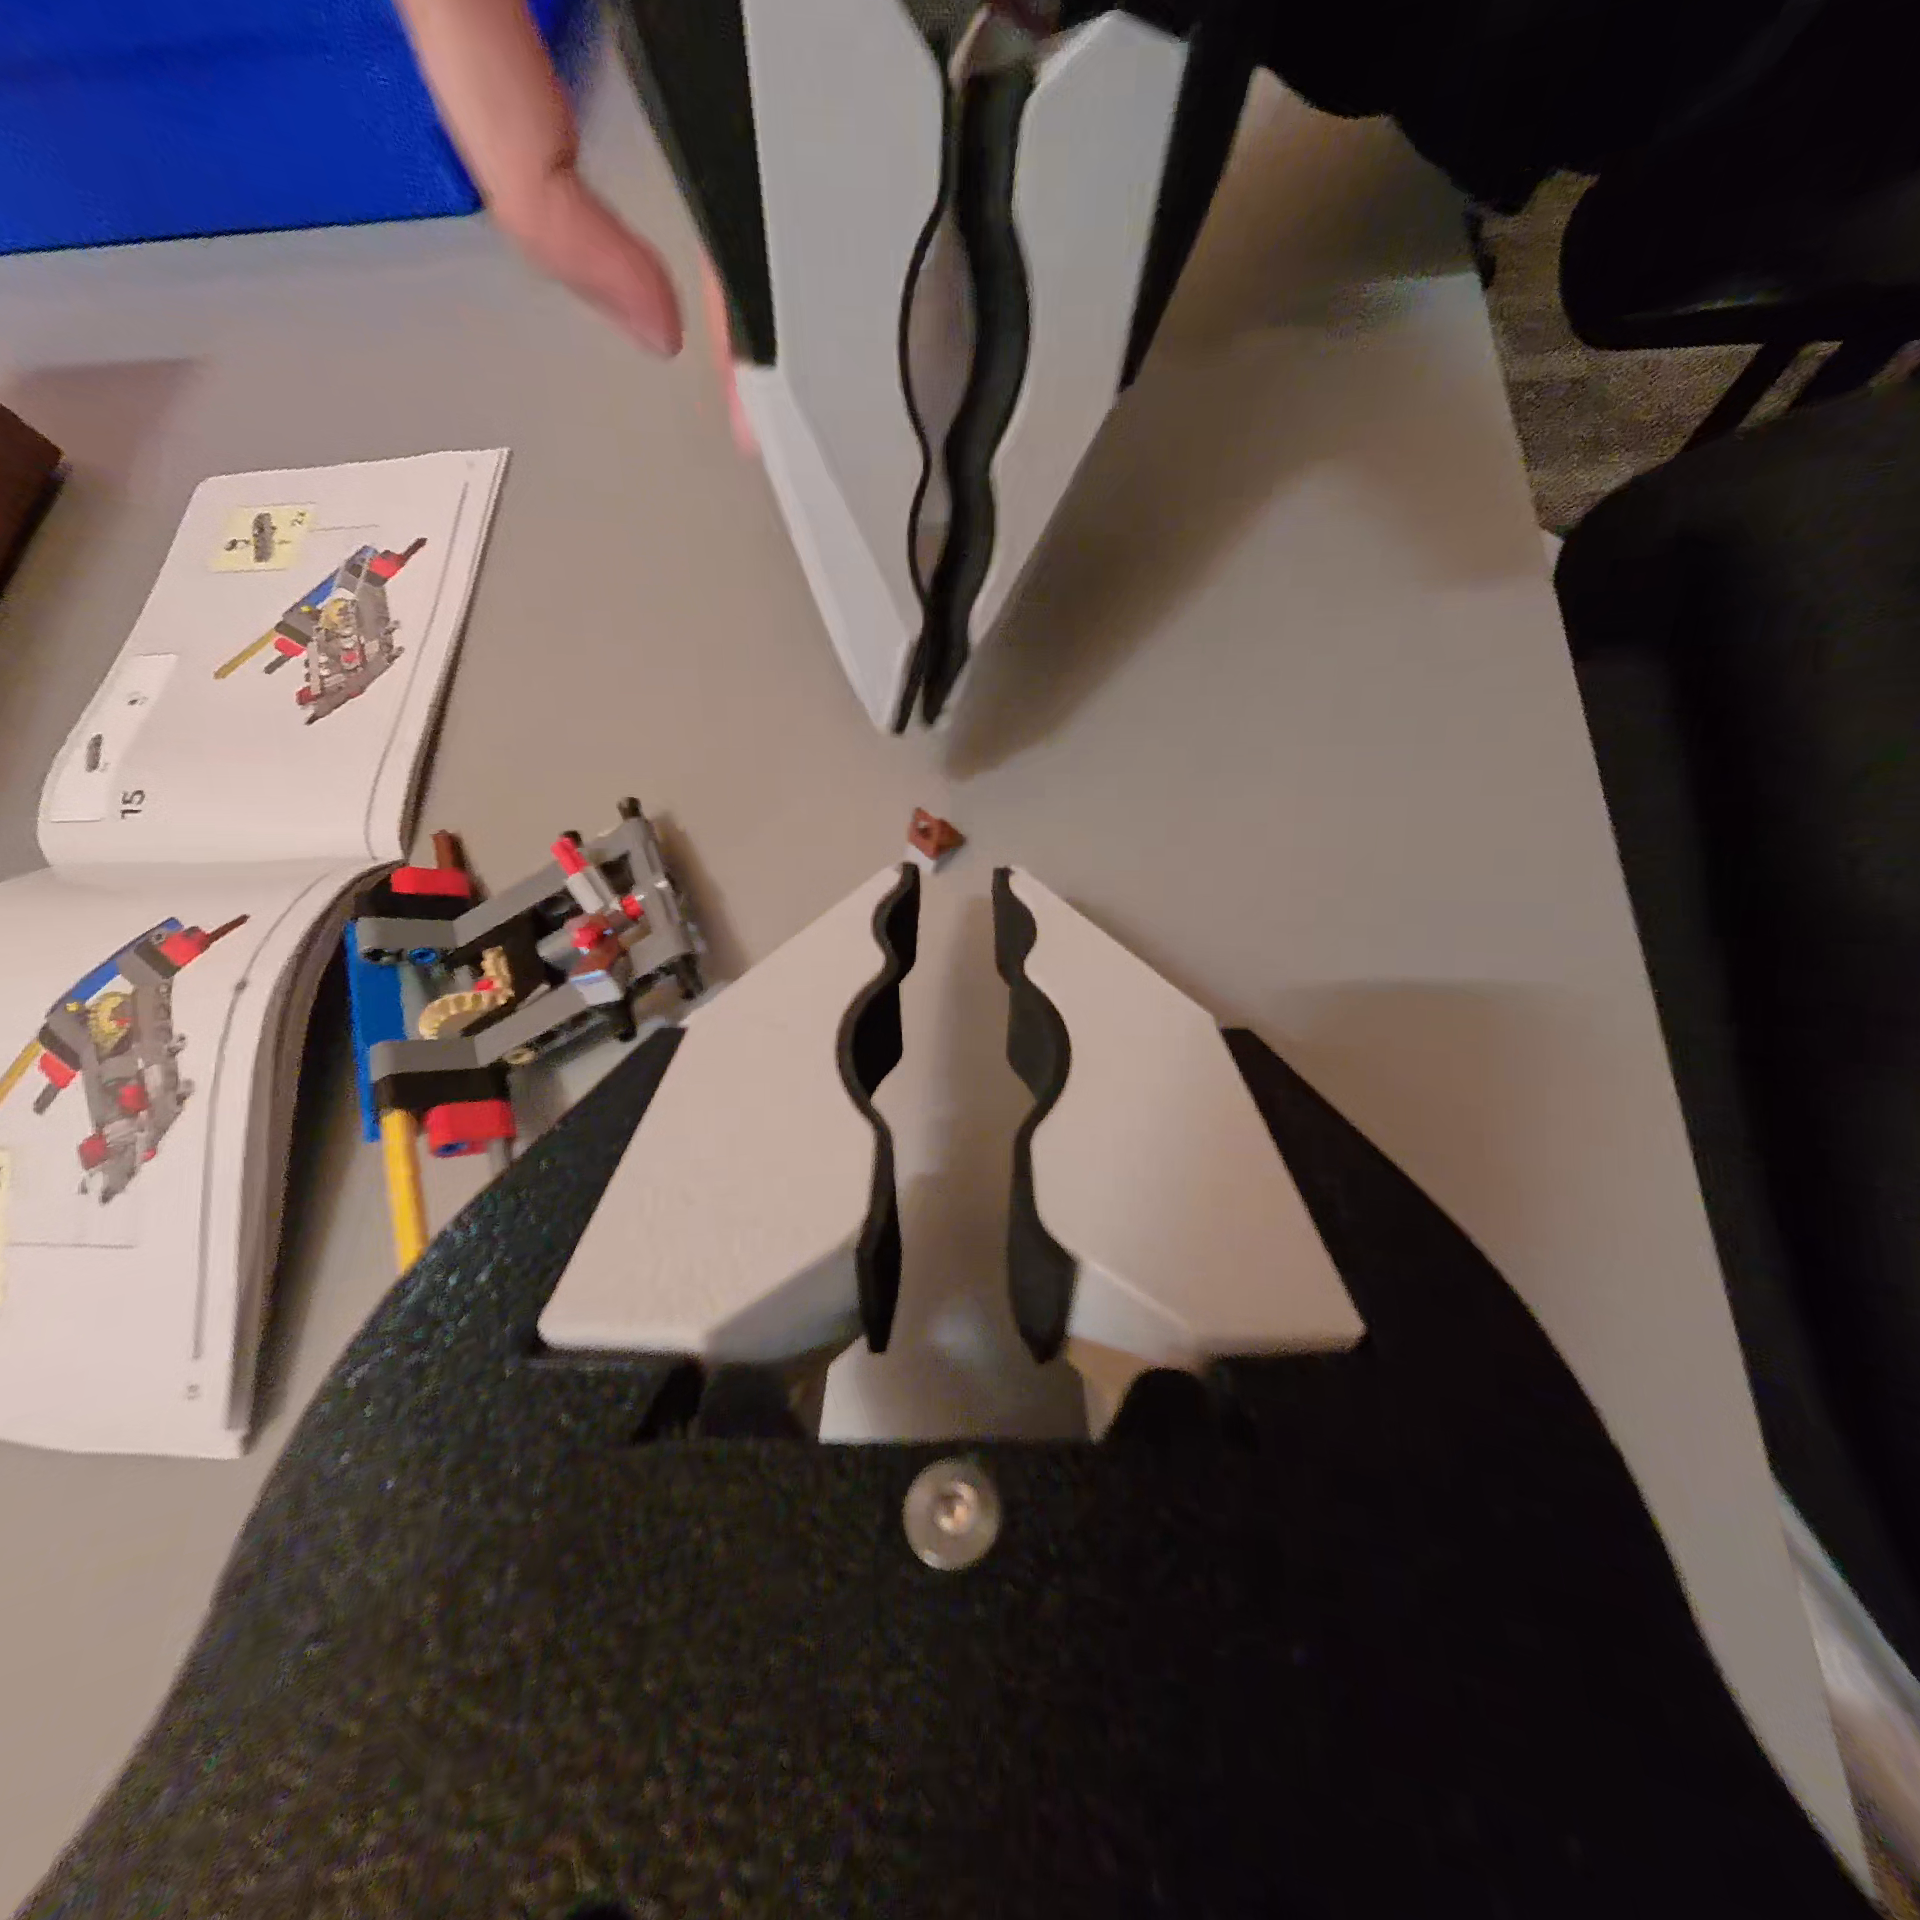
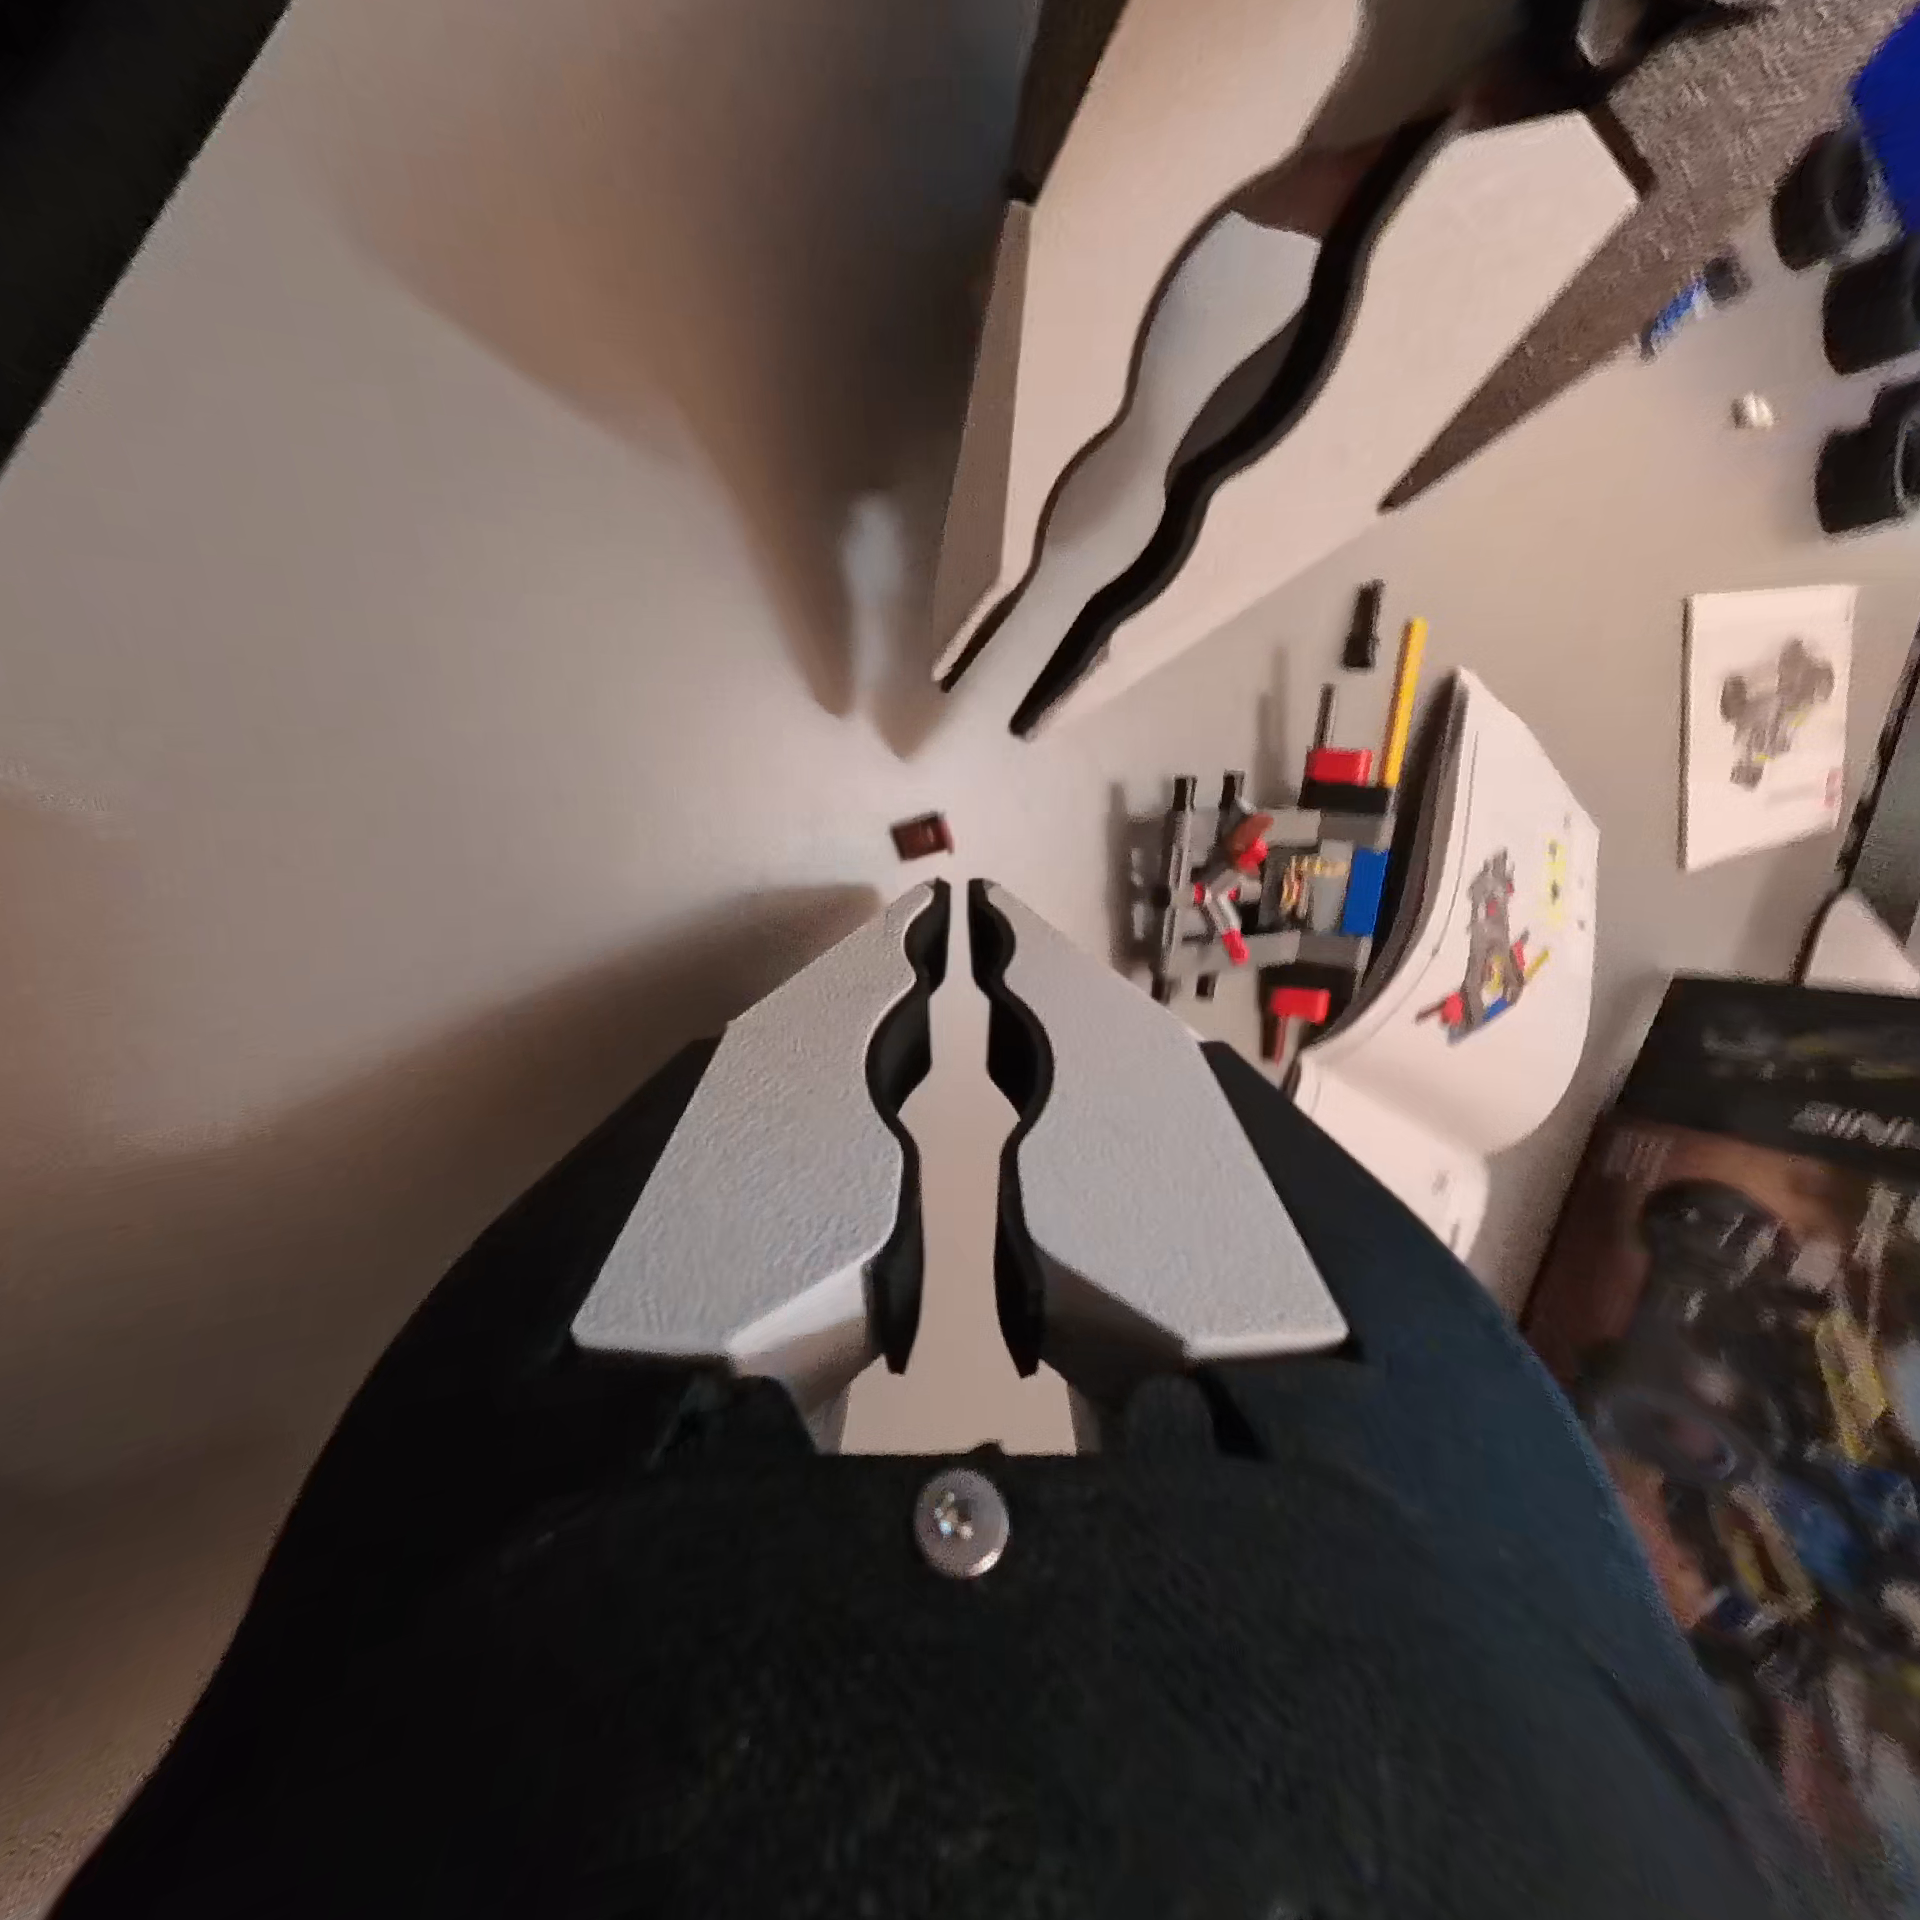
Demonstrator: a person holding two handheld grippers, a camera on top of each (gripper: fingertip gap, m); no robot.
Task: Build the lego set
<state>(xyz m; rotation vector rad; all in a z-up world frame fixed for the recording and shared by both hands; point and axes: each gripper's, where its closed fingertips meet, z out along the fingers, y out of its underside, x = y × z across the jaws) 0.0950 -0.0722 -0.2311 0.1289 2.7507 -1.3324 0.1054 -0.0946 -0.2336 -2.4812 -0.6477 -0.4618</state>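
Note:
A small brown lego piece (image 1: 935, 834) lies on the pale table, between the tips of the two grippers; it also shows in the right wrist view (image 2: 923, 837). My left gripper (image 1: 956, 873) is open with a narrow gap and empty, its tips just short of the piece. My right gripper (image 2: 958, 888) is nearly closed and empty, its tips just behind the piece; it faces the left one (image 1: 920, 717). The left gripper (image 2: 987, 701) shows open from the right wrist view. The part-built grey, red and blue lego model (image 1: 540, 966) (image 2: 1257, 894) lies beside the booklet.
An open instruction booklet (image 1: 260, 727) (image 2: 1475, 904) lies left of the model. A person's hand (image 1: 592, 239) is at the back. A lego box (image 2: 1766, 1299), a leaflet (image 2: 1766, 727) and black tyres (image 2: 1870, 312) lie beyond. The table edge (image 1: 1538, 520) is at the right.

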